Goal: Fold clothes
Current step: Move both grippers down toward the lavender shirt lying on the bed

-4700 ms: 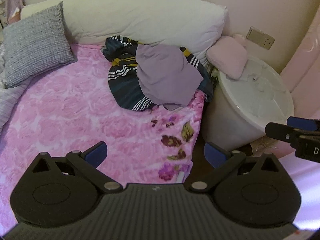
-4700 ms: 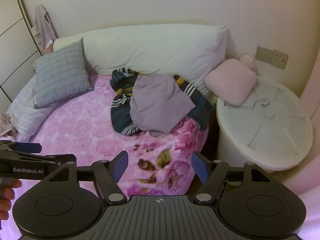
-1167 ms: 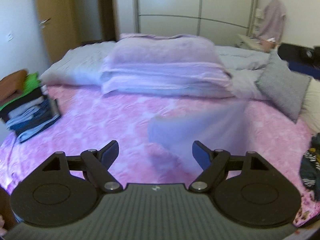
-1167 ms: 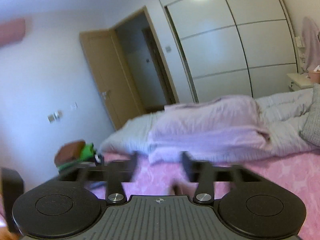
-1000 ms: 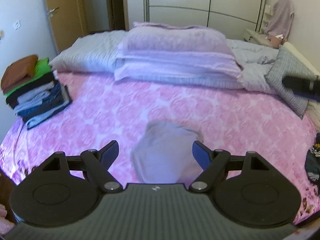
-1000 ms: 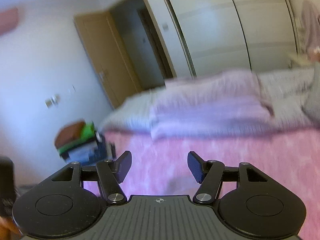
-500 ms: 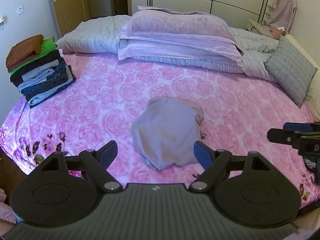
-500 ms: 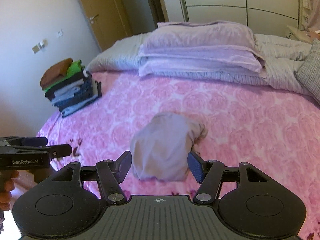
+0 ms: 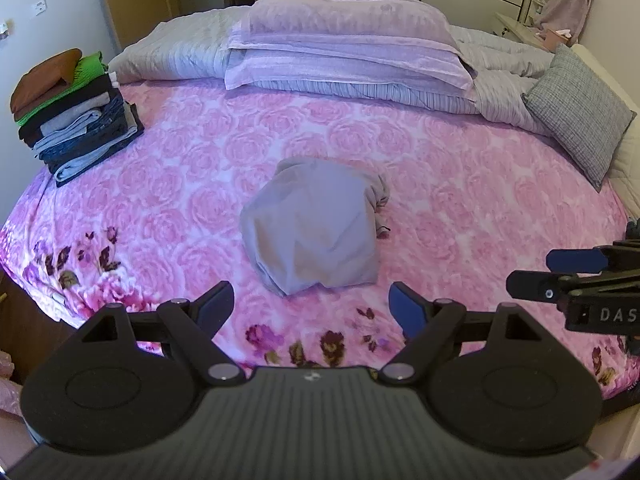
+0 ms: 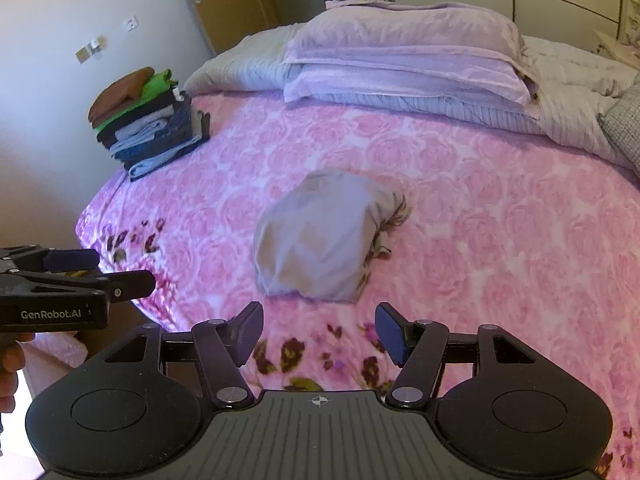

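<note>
Two grippers hang over the near edge of the bed, both with jaws spread wide and nothing between them. The left gripper sits just short of a crumpled lilac garment, which lies in a heap near the middle of the pink rose bedspread. The right gripper points at the same heap from a little further right; in the left view only its tips poke in from the edge, the rest cut off. What sort of garment it is I can't say, since it is bunched up and its far side folds under itself, with a dark bit sticking out at its right edge.

Off to the left, well apart from the heap, stands a stack of folded clothes, brown and green on top. At the far side lie folded lilac quilts on grey bedding, and a grey cushion leans at the right. A hand shows at the left edge of the right view, mostly out of frame.
</note>
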Demonstrator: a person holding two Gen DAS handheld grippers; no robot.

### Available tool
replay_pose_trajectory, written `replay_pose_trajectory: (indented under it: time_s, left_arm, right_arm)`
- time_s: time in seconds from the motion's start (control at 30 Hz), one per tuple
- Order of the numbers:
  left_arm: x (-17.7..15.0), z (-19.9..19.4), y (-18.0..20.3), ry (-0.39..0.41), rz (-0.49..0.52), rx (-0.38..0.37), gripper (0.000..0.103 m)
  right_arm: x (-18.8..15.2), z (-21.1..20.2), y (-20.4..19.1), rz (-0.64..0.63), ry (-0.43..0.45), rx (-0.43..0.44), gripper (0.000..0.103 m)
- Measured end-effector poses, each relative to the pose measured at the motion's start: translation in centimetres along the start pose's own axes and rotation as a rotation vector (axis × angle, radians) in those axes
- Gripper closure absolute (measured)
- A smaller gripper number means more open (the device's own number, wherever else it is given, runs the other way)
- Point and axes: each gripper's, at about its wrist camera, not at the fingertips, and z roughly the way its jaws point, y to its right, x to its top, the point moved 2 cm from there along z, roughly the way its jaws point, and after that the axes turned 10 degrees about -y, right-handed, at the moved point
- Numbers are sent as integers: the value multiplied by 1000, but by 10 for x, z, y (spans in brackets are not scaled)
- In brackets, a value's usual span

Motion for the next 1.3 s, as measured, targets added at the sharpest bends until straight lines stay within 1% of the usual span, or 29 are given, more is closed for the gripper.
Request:
replay_pose_trajectory:
  time_s: [0.17, 0.27, 0.43, 0.57, 0.77, 0.97, 1.17, 1.3]
  left_arm:
    - [-10, 1, 12, -10, -17, 5, 20]
    - [-11, 0, 15, -9, -20, 5, 20]
    - [-9, 2, 17, -11, -18, 13, 20]
    - [-2, 8, 10, -23, -17, 11, 20]
    - [19, 21, -13, -21, 10, -10, 19]
    - [49, 44, -50, -37, 58, -35, 19]
    - [72, 78, -88, -92, 136, -47, 19]
    - [82, 97, -104, -77, 206, -58, 19]
  right_arm:
    - [-8, 2, 7, -18, -19, 7, 44]
    - [-8, 1, 8, -42, -31, 7, 44]
    - [-3, 5, 10, -44, -33, 6, 44]
    - [6, 12, 7, -48, -47, 1, 44]
    - [25, 28, -4, -37, -57, -11, 44]
    - [55, 52, -20, 2, -71, -46, 44]
    - [77, 87, -37, 94, -95, -77, 44]
    - [80, 102, -45, 153, -90, -100, 44]
